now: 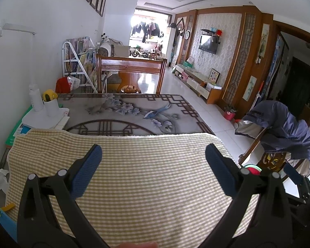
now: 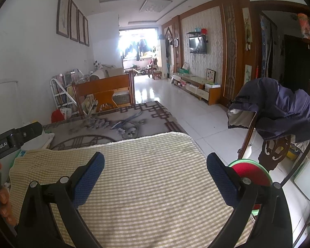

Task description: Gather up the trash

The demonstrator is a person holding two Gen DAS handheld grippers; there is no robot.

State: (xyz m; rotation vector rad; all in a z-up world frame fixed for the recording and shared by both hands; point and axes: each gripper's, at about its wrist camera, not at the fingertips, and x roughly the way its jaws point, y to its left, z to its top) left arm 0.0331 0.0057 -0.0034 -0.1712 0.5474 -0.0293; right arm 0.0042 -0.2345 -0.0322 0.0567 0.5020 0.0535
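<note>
- Lettering reading "GenRobot.AI" is seen in white on the black body of the left gripper at the left edge of the right wrist view; no other writing can be read
- The left gripper (image 1: 154,155) is held with its blue-padded fingers wide apart and nothing between them, above a yellow-checked cloth (image 1: 134,175)
- The right gripper (image 2: 155,163) is likewise held spread apart and unloaded over the same cloth (image 2: 134,175)
- Crumpled white paper (image 1: 0,180), the likely trash, is seen at the far left, just beside the cloth's left edge
- The cloth is laid over a table (image 1: 124,109) covered in a grey floral pattern with a blue bird
- A red and green bin (image 2: 251,172) is placed low on the right, beside the table and partly hidden by the right gripper's finger
- A dark blue jacket (image 2: 279,107) is draped over a chair back on the right
</note>
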